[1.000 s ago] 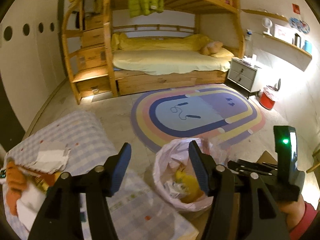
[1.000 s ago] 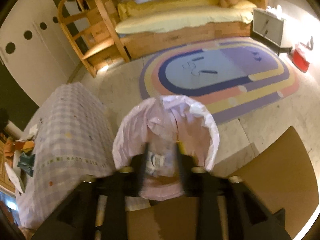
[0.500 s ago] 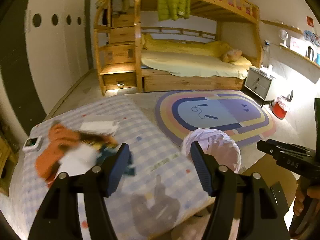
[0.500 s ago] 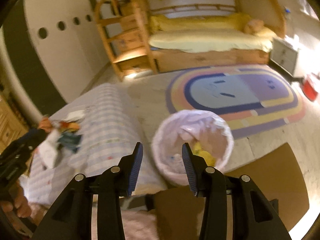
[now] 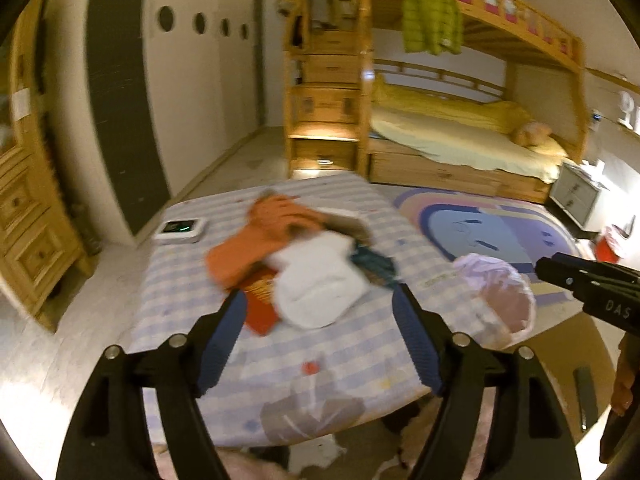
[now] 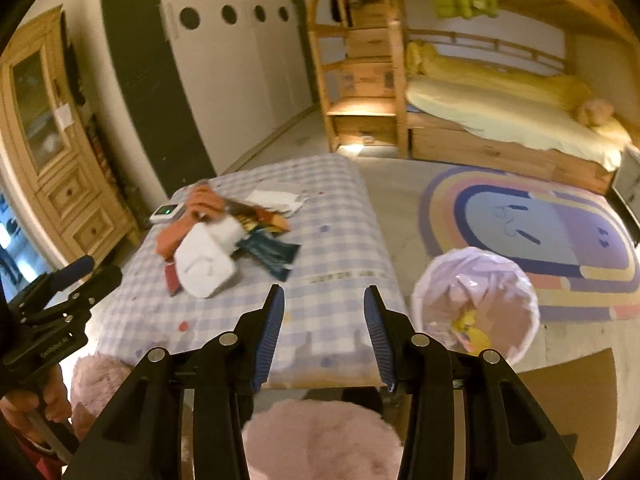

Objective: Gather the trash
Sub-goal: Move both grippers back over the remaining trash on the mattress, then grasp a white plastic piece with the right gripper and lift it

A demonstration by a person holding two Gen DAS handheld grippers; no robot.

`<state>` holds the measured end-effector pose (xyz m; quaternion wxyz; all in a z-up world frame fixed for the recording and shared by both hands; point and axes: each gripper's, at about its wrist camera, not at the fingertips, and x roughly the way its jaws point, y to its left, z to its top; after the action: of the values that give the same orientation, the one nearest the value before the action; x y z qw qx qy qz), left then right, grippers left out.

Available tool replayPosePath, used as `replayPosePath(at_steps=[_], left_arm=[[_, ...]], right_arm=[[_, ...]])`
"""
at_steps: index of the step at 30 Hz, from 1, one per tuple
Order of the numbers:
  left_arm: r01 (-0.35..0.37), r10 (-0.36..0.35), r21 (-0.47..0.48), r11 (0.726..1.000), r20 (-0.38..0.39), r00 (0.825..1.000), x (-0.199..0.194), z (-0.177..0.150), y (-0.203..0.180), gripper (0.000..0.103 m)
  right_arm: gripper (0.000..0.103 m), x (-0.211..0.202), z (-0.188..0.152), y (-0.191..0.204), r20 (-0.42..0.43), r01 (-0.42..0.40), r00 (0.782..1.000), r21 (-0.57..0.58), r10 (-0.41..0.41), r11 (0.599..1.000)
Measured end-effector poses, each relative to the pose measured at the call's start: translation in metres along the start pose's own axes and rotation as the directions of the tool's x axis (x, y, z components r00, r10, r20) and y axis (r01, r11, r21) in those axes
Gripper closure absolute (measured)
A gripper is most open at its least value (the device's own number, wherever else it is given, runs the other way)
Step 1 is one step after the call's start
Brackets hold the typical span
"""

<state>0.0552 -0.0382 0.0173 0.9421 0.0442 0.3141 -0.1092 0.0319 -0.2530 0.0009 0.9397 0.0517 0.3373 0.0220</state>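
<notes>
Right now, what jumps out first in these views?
The heap of trash in the middle of the checked table: white wad, orange sheet, dark wrappers. Right of the table, on the floor, stands the pink-lined bin with yellow scraps inside. Both grippers hover empty before the table.

White letters "DAS" readable on the black body of the right tongs [image 5: 592, 284], at the right edge of the left wrist view. Small pale lettering on the left tongs [image 6: 60, 292] body in the right wrist view, too small to make out. Printed line along the checked cloth [image 6: 340, 240] edge, blurred, unreadable.
</notes>
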Motion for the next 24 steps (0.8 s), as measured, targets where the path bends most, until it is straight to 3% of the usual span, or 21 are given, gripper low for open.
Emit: replayPosePath(at_steps=[3, 7, 15, 24], left_arm=[[-0.044, 0.044, -0.024, 0.999, -0.001, 0.999, -0.003, -0.007, 0.022, 0.027], [-0.094, 0.094, -0.071, 0.993, -0.005, 0.996, -0.001, -0.013, 0.050, 0.023], [-0.151, 0.148, -0.117, 0.981, -0.038, 0.988, 0.013, -0.020, 0.087, 0.022], [-0.199, 0.201, -0.128, 0.972, 0.004, 0.980, 0.031, -0.006, 0.108, 0.022]], right_arm=[[0.058, 0.010, -0.001, 0.019, -0.022, -0.019, 1.000, -0.036, 0.018, 0.999], [0.044, 0.024, -0.002, 0.046, -0.040, -0.047, 0.998, -0.093, 0.043, 0.995], [0.043, 0.066, 0.002, 0.091, -0.095, -0.099, 0.992, -0.168, 0.084, 0.981], [0.039, 0.121, 0.018, 0.114, -0.154, -0.151, 0.981, -0.219, 0.119, 0.964]])
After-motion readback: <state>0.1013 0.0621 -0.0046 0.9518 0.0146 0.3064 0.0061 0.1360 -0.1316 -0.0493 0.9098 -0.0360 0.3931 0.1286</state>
